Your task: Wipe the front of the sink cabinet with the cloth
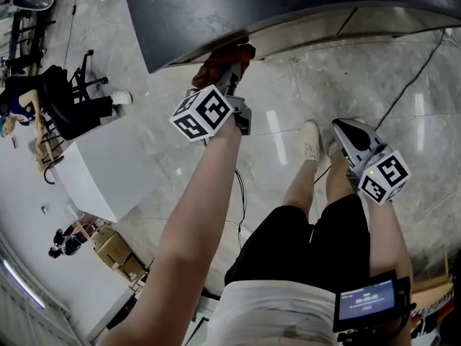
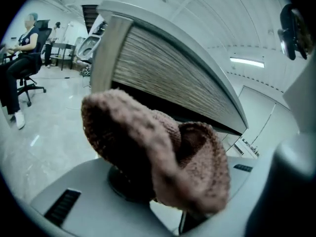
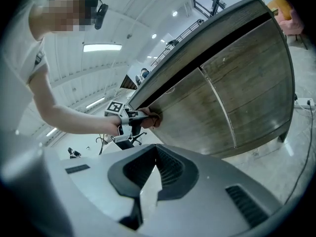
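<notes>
The sink cabinet [image 3: 237, 98] stretches across the room, with a dark countertop over a wood-grain front with doors. Off its far end a person in dark clothes sits on an office chair [image 1: 65, 107], well away from the cabinet. The left gripper [image 1: 229, 67] is up against the cabinet front, just under the countertop's overhang, with its fingers clamped on a brown knitted cloth [image 2: 153, 152]. The bunched cloth presses against the top edge of the wood. The right gripper [image 3: 155, 154] hangs back from the cabinet, low beside the wearer's leg. Its fingers are drawn together with nothing between them.
</notes>
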Motion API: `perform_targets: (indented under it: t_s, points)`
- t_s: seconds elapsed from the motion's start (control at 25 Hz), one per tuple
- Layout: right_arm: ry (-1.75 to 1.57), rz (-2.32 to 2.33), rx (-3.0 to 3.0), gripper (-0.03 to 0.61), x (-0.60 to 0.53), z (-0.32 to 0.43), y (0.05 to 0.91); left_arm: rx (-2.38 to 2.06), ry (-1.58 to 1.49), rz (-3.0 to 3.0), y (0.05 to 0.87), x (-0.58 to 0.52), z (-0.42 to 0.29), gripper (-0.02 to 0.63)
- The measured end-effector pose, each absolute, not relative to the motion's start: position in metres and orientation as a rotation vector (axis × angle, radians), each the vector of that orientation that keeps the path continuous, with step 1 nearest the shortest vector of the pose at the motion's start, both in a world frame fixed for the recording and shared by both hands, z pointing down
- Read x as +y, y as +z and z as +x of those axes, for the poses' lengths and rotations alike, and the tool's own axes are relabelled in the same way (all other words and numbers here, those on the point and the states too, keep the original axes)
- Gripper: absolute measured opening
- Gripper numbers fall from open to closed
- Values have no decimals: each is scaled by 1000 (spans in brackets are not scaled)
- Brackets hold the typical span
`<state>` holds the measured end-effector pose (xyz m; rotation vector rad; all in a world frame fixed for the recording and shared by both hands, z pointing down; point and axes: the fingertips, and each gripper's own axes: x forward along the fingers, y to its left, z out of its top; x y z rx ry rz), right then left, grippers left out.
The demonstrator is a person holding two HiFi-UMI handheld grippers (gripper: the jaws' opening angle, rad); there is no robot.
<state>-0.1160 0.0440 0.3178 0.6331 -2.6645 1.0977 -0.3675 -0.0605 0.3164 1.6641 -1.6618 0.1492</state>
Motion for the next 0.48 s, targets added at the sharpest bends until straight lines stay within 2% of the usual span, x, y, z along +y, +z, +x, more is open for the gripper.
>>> perform_targets:
  t_s: [0.24, 0.48]
  points:
    - [1101, 604, -2656, 12, 56, -152, 319, -1740, 241, 1601, 324, -40, -441, 123]
    - [1124, 630, -2647, 12, 74, -156, 329, -1758, 380, 1516, 358, -24, -465, 123]
